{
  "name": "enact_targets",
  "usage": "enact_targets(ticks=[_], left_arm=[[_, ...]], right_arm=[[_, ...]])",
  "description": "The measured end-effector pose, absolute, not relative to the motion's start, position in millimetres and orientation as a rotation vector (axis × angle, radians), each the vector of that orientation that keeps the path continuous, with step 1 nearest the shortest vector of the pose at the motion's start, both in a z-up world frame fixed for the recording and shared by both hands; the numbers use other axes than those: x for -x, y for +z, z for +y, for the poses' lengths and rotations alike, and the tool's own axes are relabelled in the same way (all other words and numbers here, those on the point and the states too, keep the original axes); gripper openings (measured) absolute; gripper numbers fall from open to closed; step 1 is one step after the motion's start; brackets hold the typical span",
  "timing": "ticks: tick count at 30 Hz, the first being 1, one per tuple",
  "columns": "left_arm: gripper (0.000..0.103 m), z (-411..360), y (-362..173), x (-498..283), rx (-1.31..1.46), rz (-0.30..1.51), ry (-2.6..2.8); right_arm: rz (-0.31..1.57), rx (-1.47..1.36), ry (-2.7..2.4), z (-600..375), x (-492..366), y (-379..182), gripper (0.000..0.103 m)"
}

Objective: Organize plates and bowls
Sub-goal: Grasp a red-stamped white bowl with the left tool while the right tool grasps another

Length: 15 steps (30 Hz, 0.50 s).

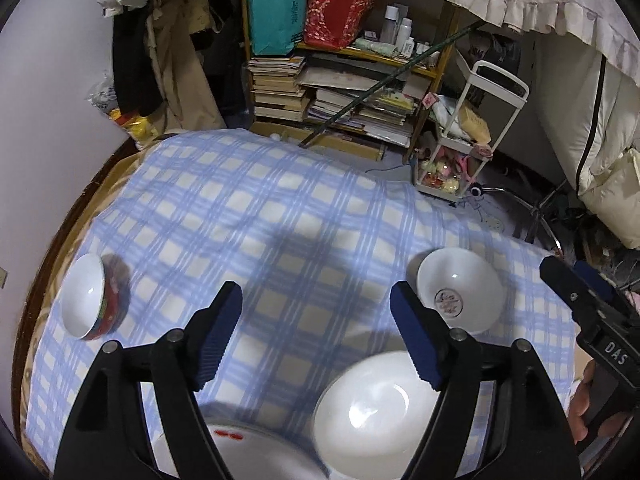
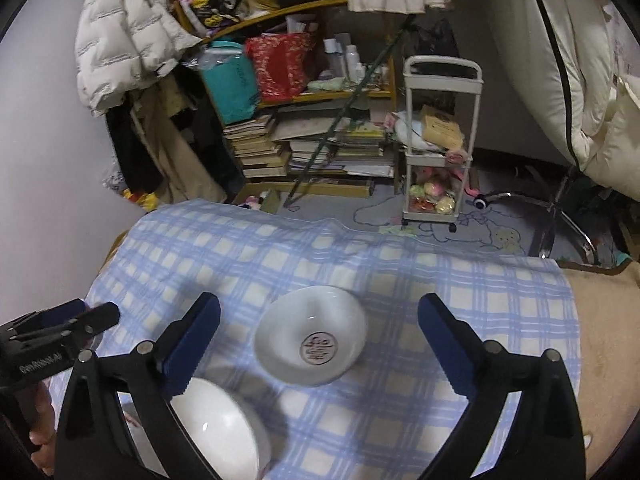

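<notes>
On the blue checked cloth (image 1: pixel 280 208) lie a white bowl with a round emblem (image 1: pixel 460 290), a plain white bowl (image 1: pixel 372 408), a white plate with red marks (image 1: pixel 236 448) and a red-sided bowl (image 1: pixel 90 298) at the far left. My left gripper (image 1: pixel 316 336) is open and empty above the cloth, between the plate and the plain bowl. My right gripper (image 2: pixel 320 348) is open and empty, hovering over the emblem bowl (image 2: pixel 312 340); the plain bowl (image 2: pixel 216 428) lies under its left finger. Each gripper shows at the edge of the other's view.
A cluttered bookshelf (image 1: pixel 340 60) and a white trolley (image 2: pixel 440 140) stand beyond the table's far edge. A chair base (image 2: pixel 560 220) and bedding (image 2: pixel 580 80) are at the right. A wall (image 1: pixel 40 120) runs along the left.
</notes>
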<state>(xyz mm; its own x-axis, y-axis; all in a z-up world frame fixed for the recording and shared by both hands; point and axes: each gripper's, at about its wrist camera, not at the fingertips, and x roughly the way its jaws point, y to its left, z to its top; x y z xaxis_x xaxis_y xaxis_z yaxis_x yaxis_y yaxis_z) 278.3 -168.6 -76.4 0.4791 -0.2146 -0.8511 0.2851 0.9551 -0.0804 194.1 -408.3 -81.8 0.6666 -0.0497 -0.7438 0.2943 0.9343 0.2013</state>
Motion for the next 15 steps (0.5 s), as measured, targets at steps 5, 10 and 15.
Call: enact_targets(ticks=[5, 10, 15], left_arm=[[0.076, -183.0, -81.8, -292.2, -0.036, 1.032, -0.338], [0.076, -209.3, -94.3, -299.7, -0.027, 1.068, -0.396], [0.076, -232.1, -111.6, -302.4, -0.047, 1.122, -0.429]], right_arm=[[0.832, -0.339, -0.217, -424.4, -204.5, -89.7, 0.103], [0.881, -0.393, -0.214, -437.2, -209.7, -106.3, 0.1], [0.935, -0.398, -0.22, -439.3, -213.1, -124.7, 0.086]])
